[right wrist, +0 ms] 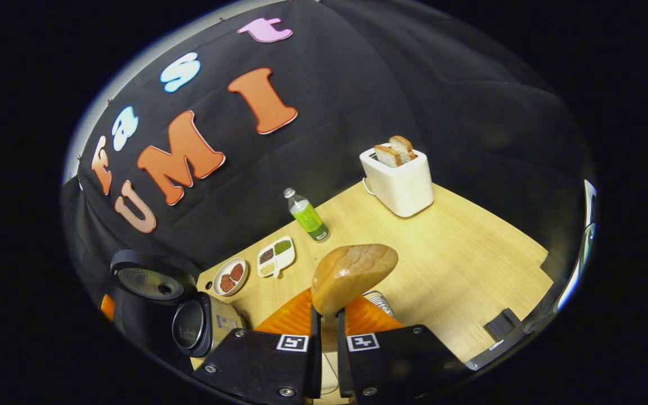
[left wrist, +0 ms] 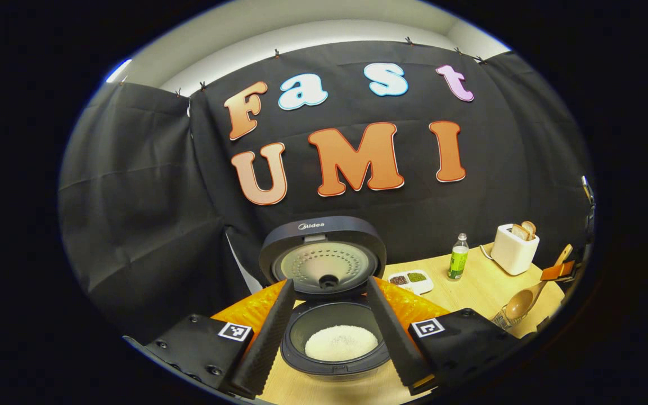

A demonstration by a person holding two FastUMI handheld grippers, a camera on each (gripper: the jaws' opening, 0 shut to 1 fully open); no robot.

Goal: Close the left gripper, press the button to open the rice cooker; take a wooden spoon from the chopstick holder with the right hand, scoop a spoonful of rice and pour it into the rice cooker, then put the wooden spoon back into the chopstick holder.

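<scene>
Right claw (right wrist: 325, 326) first — we can see its two fingers pinched tight on the handle of the wooden spoon (right wrist: 352, 275), with the bowl of the spoon sticking up just past the tips, back side toward the camera. From the left gripper view we catch that same spoon (left wrist: 526, 301) way off at the right edge, tilted, bowl low over a small clear glass holder (left wrist: 503, 319) near the table's edge, though we can't tell whether it touches the glass. Left claw (left wrist: 329, 332) is spread wide open with nothing between the fingers, which frame the rice cooker (left wrist: 332, 343) on either side. The cooker's lid (left wrist: 324, 256) is standing up, and there's a round mound of white rice (left wrist: 341, 342) sitting in the dark inner pot. In the right gripper view the cooker (right wrist: 189, 320) shows down at the lower left, lid up, well apart from the spoon. Something orange and ridged (left wrist: 256, 306) sits on both sides behind the cooker — hard for us to say what it is. Farther back on the wooden table (right wrist: 459, 253) we've got a white toaster (right wrist: 398, 180) with two slices of bread poking out, a small bottle with a green label (right wrist: 307, 216), a white divided dish (right wrist: 276, 256) holding little piles of grains or beans, and a round plate (right wrist: 230, 276) with reddish stuff just beside it.
</scene>
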